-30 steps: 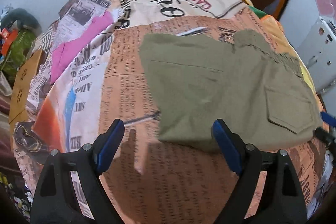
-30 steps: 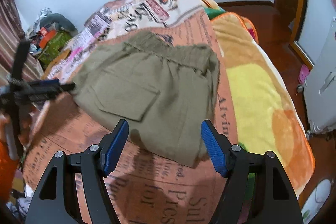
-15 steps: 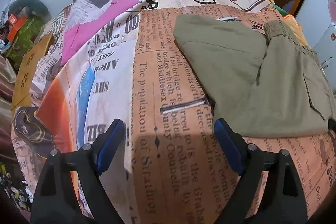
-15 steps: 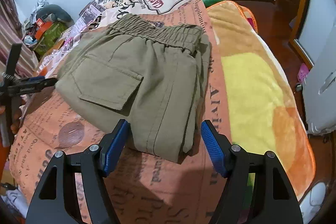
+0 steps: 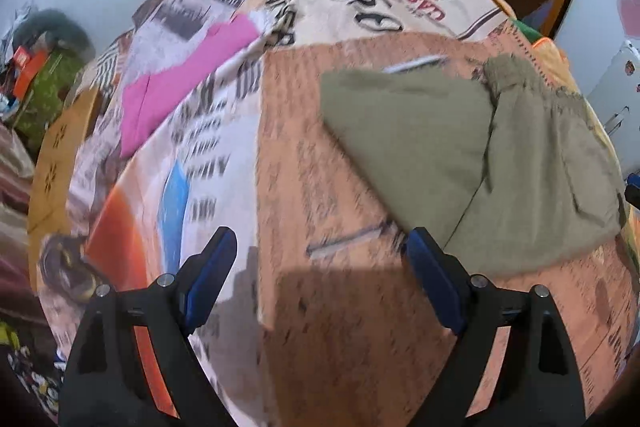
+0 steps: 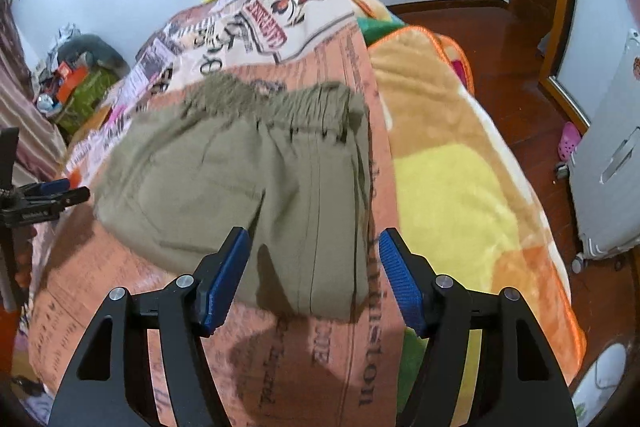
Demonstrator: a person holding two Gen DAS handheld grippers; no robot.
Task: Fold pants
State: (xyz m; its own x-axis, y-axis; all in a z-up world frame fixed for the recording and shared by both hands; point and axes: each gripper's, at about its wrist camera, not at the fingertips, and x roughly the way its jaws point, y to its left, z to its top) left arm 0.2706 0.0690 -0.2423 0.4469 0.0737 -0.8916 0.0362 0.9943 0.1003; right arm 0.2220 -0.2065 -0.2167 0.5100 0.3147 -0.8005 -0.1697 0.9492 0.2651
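Observation:
Olive-green pants (image 6: 240, 179) lie folded on the newspaper-print bedspread (image 6: 352, 367), elastic waistband at the far end and a back pocket on top. My right gripper (image 6: 313, 237) hovers over their near right corner. Its jaws are closing, with the cloth's edge lying between them and the pads apart from it. My left gripper (image 5: 320, 239) stands open over bare bedspread (image 5: 328, 327), with the pants (image 5: 500, 167) just beyond its right finger. The left gripper (image 6: 52, 195) also shows at the left edge of the right wrist view.
A pink cloth (image 5: 180, 79) lies on the bed's far left. An orange and yellow blanket (image 6: 460, 167) covers the bed's right side. Beyond it are a wooden floor, a white case (image 6: 608, 167) and a pink shoe (image 6: 570, 143). Clutter (image 6: 76, 87) sits at the far left.
My left gripper has drawn off to the left, so the pants now sit at its right finger instead of between the fingers. My right gripper has moved in over the pants' near corner and narrowed slightly.

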